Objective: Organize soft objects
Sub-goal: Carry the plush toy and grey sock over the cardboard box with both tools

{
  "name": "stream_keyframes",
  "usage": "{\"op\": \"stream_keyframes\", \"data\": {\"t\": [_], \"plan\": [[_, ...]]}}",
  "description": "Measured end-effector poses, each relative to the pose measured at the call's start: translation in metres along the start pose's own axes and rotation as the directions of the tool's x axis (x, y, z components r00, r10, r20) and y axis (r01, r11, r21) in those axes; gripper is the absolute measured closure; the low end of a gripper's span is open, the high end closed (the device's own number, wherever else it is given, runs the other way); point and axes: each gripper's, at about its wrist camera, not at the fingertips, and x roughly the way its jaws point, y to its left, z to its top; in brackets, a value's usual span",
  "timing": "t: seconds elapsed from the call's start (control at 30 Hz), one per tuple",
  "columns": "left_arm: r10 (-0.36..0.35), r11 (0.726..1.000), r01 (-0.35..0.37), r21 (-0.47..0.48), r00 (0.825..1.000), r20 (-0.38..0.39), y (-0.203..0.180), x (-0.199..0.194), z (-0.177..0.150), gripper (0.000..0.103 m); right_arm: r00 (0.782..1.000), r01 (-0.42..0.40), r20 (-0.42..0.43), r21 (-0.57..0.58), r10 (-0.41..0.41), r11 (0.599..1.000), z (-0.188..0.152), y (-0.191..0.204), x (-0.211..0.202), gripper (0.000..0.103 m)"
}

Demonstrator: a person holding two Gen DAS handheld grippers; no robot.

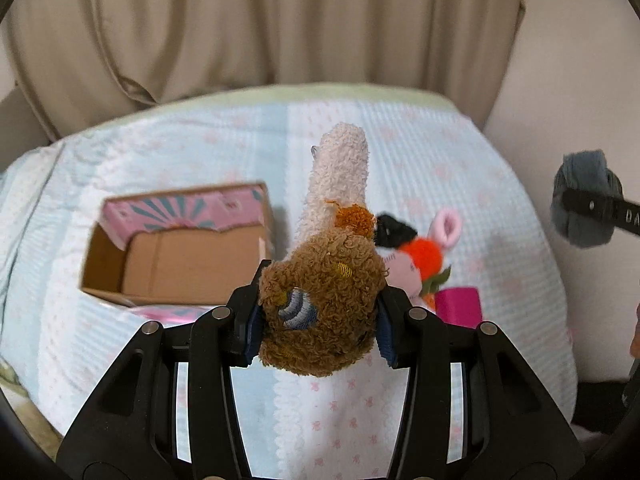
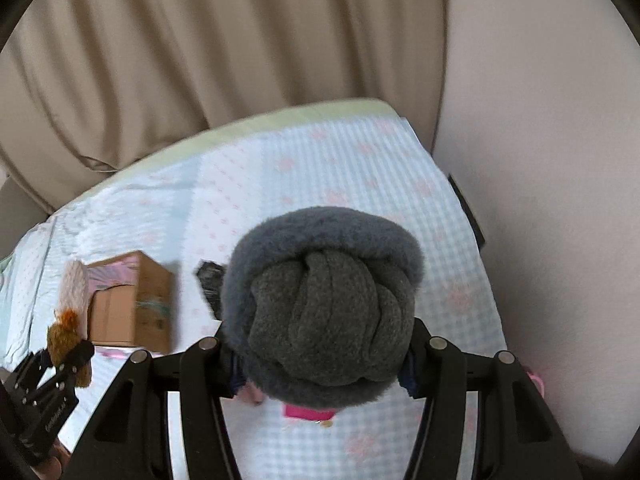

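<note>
My left gripper [image 1: 318, 320] is shut on a brown and cream fuzzy sock [image 1: 324, 304], held above the bed; it also shows in the right wrist view [image 2: 68, 320]. My right gripper [image 2: 322, 364] is shut on a grey furry knotted soft thing [image 2: 324, 304], which appears at the right edge of the left wrist view [image 1: 584, 200]. An open cardboard box [image 1: 180, 256] with pink flaps sits on the bed to the left; it also shows in the right wrist view [image 2: 132, 304].
A small pile of soft things lies right of the box: a black piece [image 1: 394, 230], an orange pompom [image 1: 424, 254], a pink toy [image 1: 448, 228] and a magenta item [image 1: 458, 306]. The bed cover [image 1: 480, 168] is pale blue. Beige curtains [image 1: 240, 20] hang behind; a wall [image 2: 540, 160] stands at right.
</note>
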Motion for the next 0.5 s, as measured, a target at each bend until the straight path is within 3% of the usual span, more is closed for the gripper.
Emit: {"op": "stream_keyframes", "data": {"t": [0.27, 0.5], "plan": [[0.005, 0.999, 0.000, -0.049, 0.995, 0.100, 0.063, -0.075, 0.034, 0.062, 0.995, -0.059, 0.071, -0.090, 0.065, 0.994, 0.008, 0.093, -0.061, 0.050], [-0.014, 0.996, 0.024, -0.081, 0.993, 0.116, 0.153, -0.101, 0.049, 0.062, 0.992, -0.088, 0.083, -0.094, 0.096, 0.992, 0.000, 0.183, -0.082, 0.050]]}}
